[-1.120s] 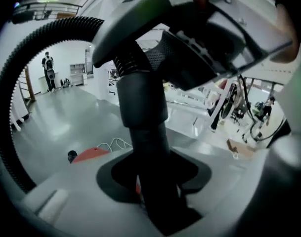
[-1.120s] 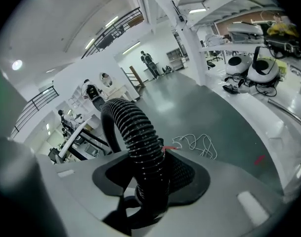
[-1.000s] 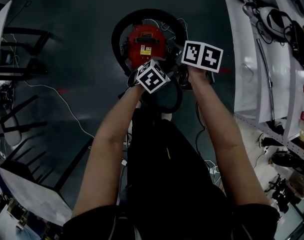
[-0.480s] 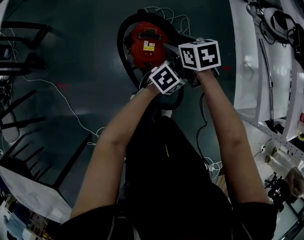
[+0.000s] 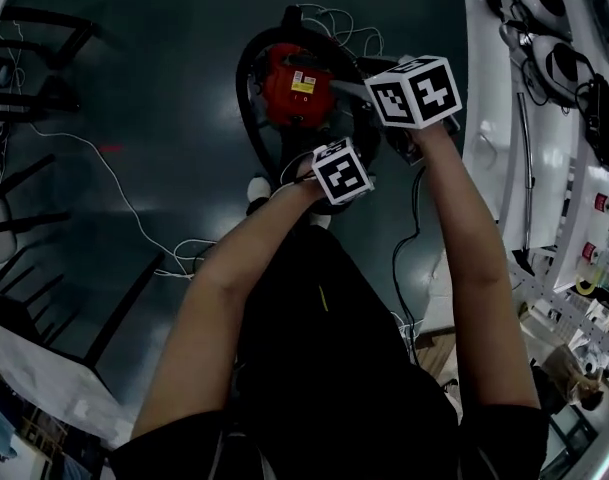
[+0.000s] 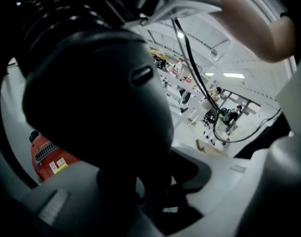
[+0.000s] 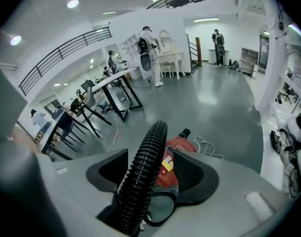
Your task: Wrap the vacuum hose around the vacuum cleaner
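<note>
The vacuum cleaner (image 5: 296,88) sits on the floor (image 5: 134,88), far from the person, with the hose (image 5: 246,98) already looped round its left and near sides. The left gripper (image 6: 150,181) is clenched on the hose's smooth black end piece (image 6: 96,98). The right gripper (image 7: 151,174) has just been opening its jaws. They stand released, with the ribbed hose running loose between them. The right gripper should probably re-grip further along. Both can then carry the slack round the right side, low against the body, without twisting the hose or dragging the cleaner.
</note>
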The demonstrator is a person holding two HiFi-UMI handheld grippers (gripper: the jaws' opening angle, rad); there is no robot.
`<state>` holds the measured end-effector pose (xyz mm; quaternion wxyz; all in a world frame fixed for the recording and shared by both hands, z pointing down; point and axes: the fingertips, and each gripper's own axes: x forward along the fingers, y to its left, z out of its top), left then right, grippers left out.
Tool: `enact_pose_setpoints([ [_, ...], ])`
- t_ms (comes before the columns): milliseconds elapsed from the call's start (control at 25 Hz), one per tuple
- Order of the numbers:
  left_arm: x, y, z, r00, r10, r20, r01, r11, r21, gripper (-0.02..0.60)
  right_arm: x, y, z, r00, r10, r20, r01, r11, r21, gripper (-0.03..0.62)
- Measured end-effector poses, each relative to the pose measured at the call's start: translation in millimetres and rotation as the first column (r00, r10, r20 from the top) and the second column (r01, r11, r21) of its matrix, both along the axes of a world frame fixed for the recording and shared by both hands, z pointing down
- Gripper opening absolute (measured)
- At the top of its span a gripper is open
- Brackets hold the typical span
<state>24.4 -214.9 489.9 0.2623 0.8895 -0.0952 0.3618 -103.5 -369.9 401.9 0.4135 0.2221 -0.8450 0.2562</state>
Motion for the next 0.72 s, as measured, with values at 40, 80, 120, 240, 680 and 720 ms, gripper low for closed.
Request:
enact_pose_setpoints([
  [40,-0.5,6.4,1.3,1.0,0.017,0.007,-0.017,1.0,0.007,0.17,-4.9,0.4,-0.7,1.0,-0.017,-0.009,0.017,1.0,-0.008,0.288],
  [80,-1.5,12.7,3.0,0.999,0.034,0.018,-0.035,0.999,0.014,0.172,-9.5,1.6,-0.4,0.999,-0.035,-0.021,0.034,0.999,-0.02,0.286],
  [120,-2.8,18.7,4.9,0.998,0.051,0.03,-0.052,0.998,0.021,0.172,-13.9,3.2,1.1,0.998,-0.054,-0.036,0.052,0.998,-0.033,0.285],
  [240,-7.4,33.8,10.6,0.994,0.093,0.065,-0.096,0.995,0.037,0.175,-23.9,7.9,11.9,0.989,-0.11,-0.097,0.103,0.992,-0.077,0.289],
  [680,-14.6,77.8,18.0,0.969,0.211,0.13,-0.22,0.974,0.055,0.178,-52.0,11.1,66.9,0.887,-0.277,-0.369,0.213,0.955,-0.204,0.296],
  [720,-14.3,81.2,18.0,0.966,0.221,0.133,-0.23,0.972,0.054,0.179,-54.0,11.2,71.5,0.877,-0.284,-0.388,0.216,0.954,-0.209,0.298],
])
